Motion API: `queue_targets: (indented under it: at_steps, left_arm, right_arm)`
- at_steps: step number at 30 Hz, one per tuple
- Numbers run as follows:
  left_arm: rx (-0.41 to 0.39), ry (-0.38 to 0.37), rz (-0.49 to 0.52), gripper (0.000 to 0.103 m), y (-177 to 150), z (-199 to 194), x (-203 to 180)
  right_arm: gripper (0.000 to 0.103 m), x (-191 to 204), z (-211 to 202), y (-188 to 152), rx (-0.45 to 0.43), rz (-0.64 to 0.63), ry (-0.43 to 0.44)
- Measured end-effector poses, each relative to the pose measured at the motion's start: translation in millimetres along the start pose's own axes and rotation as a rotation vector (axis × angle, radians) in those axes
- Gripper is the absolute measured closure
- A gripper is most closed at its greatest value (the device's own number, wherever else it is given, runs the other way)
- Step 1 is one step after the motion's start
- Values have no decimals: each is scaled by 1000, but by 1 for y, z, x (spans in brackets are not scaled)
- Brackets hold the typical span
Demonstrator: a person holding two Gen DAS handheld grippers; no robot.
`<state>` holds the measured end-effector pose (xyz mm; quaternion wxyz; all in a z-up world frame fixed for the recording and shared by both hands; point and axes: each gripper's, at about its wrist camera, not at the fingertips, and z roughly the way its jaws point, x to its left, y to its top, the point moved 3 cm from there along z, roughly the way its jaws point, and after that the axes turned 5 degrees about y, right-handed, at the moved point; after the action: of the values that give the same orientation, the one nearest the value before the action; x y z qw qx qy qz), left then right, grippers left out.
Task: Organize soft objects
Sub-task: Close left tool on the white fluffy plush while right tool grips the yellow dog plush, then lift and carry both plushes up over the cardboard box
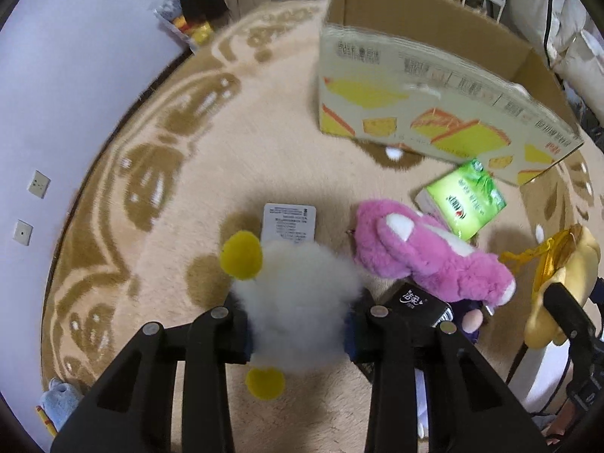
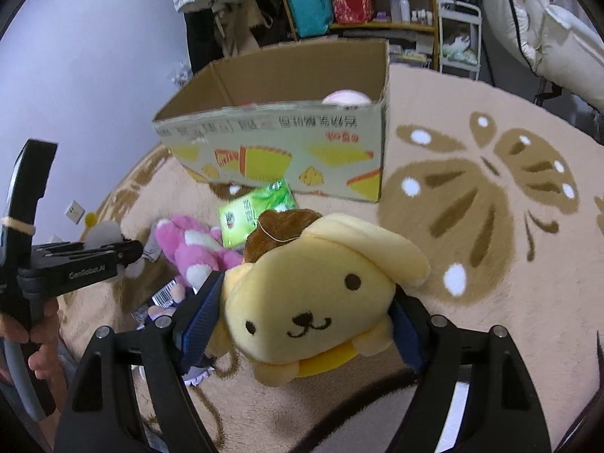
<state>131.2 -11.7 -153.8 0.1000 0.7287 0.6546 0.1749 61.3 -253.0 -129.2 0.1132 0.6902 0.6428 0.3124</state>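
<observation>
My left gripper (image 1: 298, 330) is shut on a fluffy white plush toy (image 1: 298, 294) with yellow pom-poms, lifted above the rug. My right gripper (image 2: 302, 321) is shut on a yellow dog plush (image 2: 305, 294) with a brown cap, its blue pads pressing both sides of the head. A pink plush (image 1: 426, 253) lies on the rug between them, also seen as the pink plush (image 2: 188, 245) in the right wrist view. An open cardboard box (image 1: 426, 113) stands beyond; in the right wrist view the box (image 2: 275, 151) shows something pink inside.
A green tissue pack (image 1: 468, 200) lies before the box. A white card (image 1: 288, 222) and a black packet (image 1: 415, 304) rest on the beige patterned rug (image 1: 241, 143). Shelves (image 2: 358, 3) stand behind. A person's hand (image 2: 22, 336) holds the left gripper's handle.
</observation>
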Motion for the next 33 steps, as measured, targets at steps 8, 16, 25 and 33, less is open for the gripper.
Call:
queue_targets:
  at_steps: [8,16,25,33]
  left_arm:
    - [-159,-4,-10,70,-5,-49,-1]
    - [-284,1,43,70,19,-91,-1]
    - [-431,-6,64,70,66,-129,-3]
    - [-511,7,97,70,99,-139,-15]
  right_arm:
    - [19,7,-28,5,-97,-4,19]
    - [19,14,-60,25,-228,-56,12]
    - [19,20,-79,60,-311,-116,17]
    - [18,15,-85,101,-368,-151,11]
